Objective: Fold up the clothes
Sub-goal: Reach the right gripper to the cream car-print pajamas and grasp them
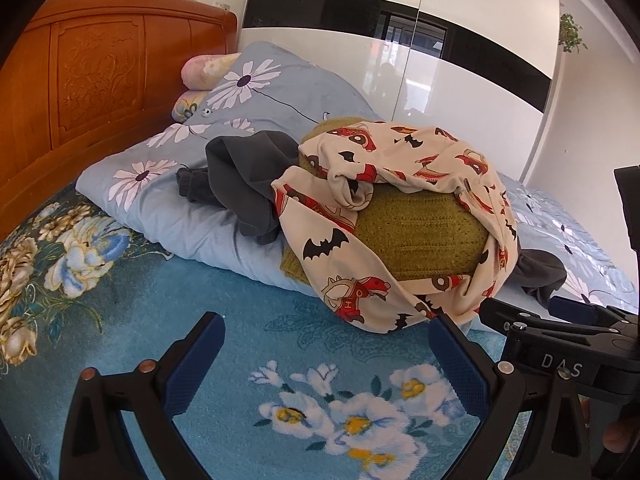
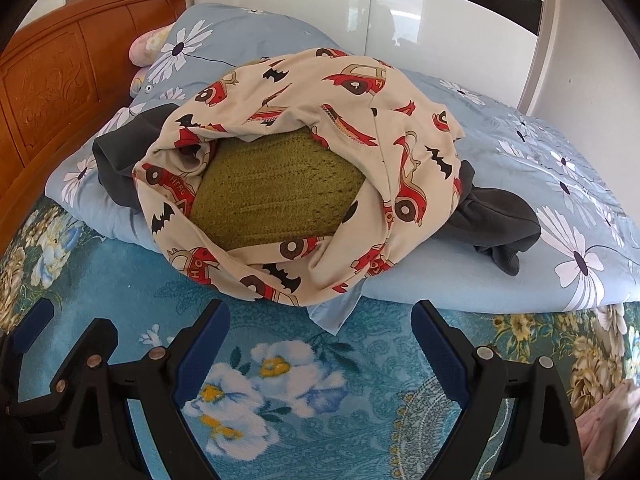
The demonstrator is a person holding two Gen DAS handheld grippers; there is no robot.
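A heap of clothes is found unfolded on a folded blue quilt (image 2: 500, 184) at the far side of the bed: a cream printed garment (image 2: 288, 128) is draped loosely around a green knit (image 2: 276, 192), with a dark grey garment (image 2: 496, 216) bunched beneath and showing at both sides. No folded stack is seen in either view. The left gripper (image 1: 328, 364) and the right gripper (image 2: 320, 344) are held side by side above the bare patterned blanket (image 2: 304, 412), short of the heap, jaws spread wide and nothing held. The step in hand is judged to be the approach to the heap; a hem or shoulder edge of the cream garment would need to be taken and the piece lifted clear. Collars, sleeves and edges are buried in the folds, so each garment's type can probably not be settled. The grey garment's full extent is hidden, and the bed's near edge is cut off.
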